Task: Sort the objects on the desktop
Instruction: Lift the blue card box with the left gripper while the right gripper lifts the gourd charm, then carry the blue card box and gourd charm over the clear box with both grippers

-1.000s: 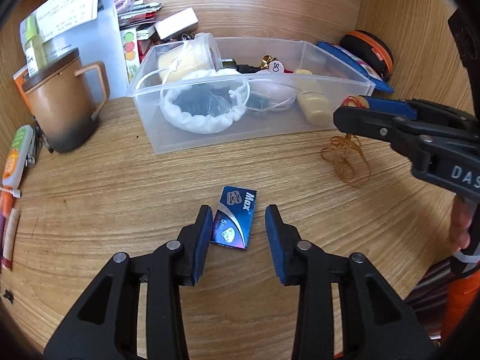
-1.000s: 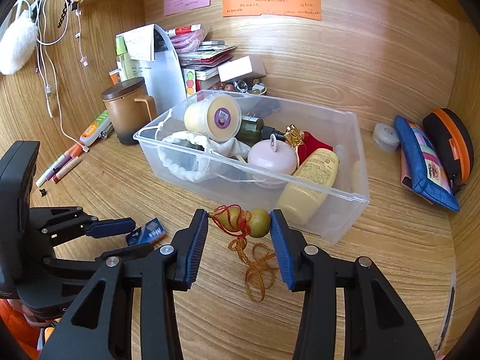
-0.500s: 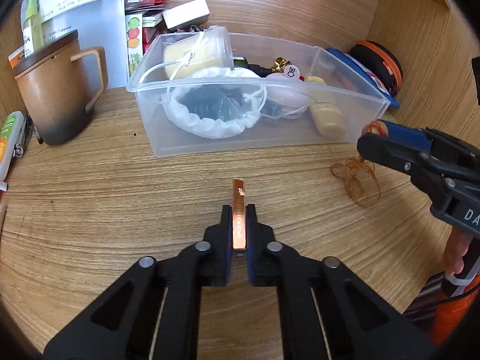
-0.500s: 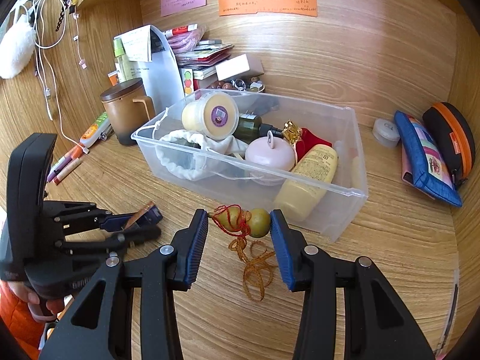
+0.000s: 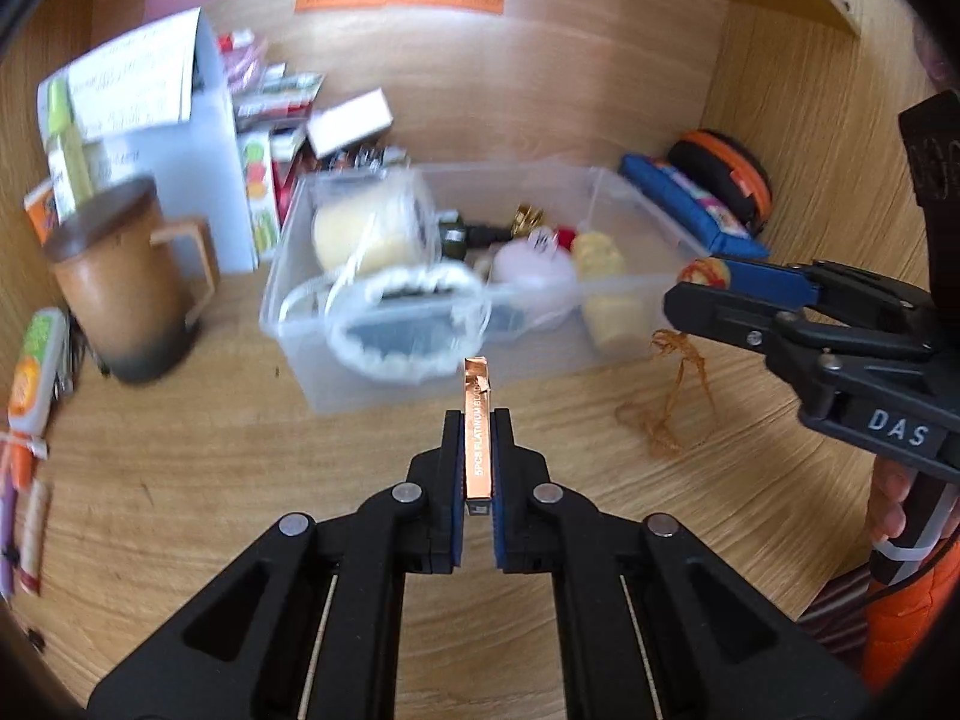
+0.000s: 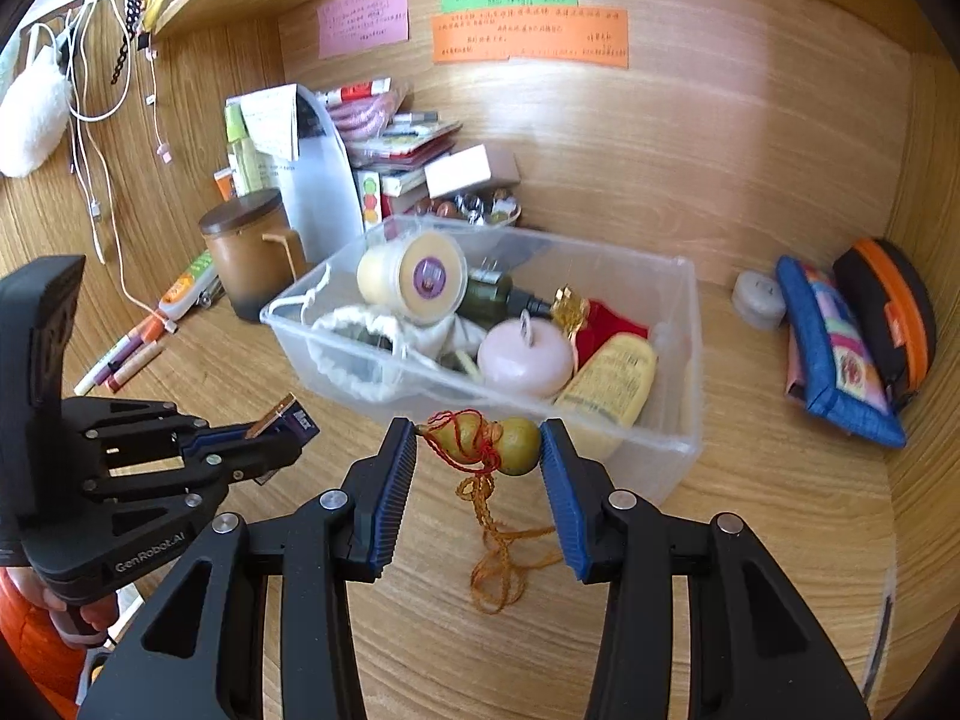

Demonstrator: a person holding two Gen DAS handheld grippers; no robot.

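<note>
My left gripper (image 5: 478,420) is shut on a small blue razor-blade box (image 5: 477,420), seen edge-on with a copper side, held above the desk in front of the clear plastic bin (image 5: 384,384). The box also shows in the right wrist view (image 6: 294,420). My right gripper (image 6: 478,450) is shut on a small yellow-green gourd charm (image 6: 498,441) with red cord; its gold tassel (image 6: 501,564) hangs to the desk. It holds the charm just in front of the bin's near wall (image 6: 636,462). The bin holds a jar, a drawstring pouch, a pink case and a lotion bottle.
A brown lidded mug (image 6: 252,252) stands left of the bin, with a white folder and stacked boxes behind. Pens (image 6: 120,360) lie at far left. A blue pouch (image 6: 834,348) and a black-orange case (image 6: 888,306) lie at right. Wood walls enclose the desk.
My left gripper closed on the razor-blade box, turned it on edge and lifted it toward the bin. My right gripper has kept its hold on the gourd charm and risen slightly.
</note>
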